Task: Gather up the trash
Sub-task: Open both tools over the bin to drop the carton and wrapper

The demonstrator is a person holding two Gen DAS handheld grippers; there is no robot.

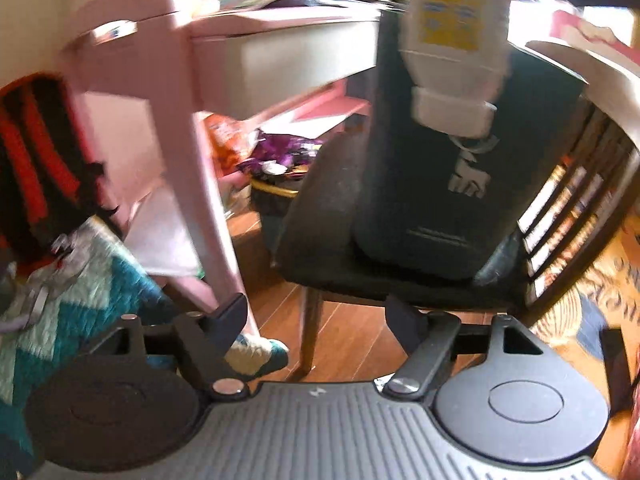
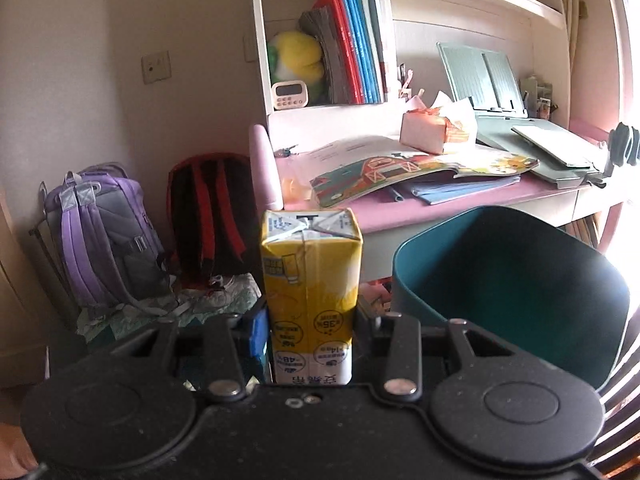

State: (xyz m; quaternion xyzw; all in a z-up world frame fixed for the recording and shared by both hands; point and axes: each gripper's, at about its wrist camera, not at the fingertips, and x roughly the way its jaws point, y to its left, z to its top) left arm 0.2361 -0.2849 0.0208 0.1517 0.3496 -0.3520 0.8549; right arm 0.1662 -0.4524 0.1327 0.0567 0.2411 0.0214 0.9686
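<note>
Your right gripper [image 2: 310,344] is clamping a yellow drink carton [image 2: 310,280], which is standing upright between its fingers. Just to the right of that gripper and a little ahead, the teal bin [image 2: 508,284] is sitting with its mouth facing you, in front of the pink desk [image 2: 400,208]. Your left gripper [image 1: 316,320] is standing released, nothing between its fingers; the same carton [image 1: 456,40] is hanging above and ahead of it, over a dark chair [image 1: 384,248].
</note>
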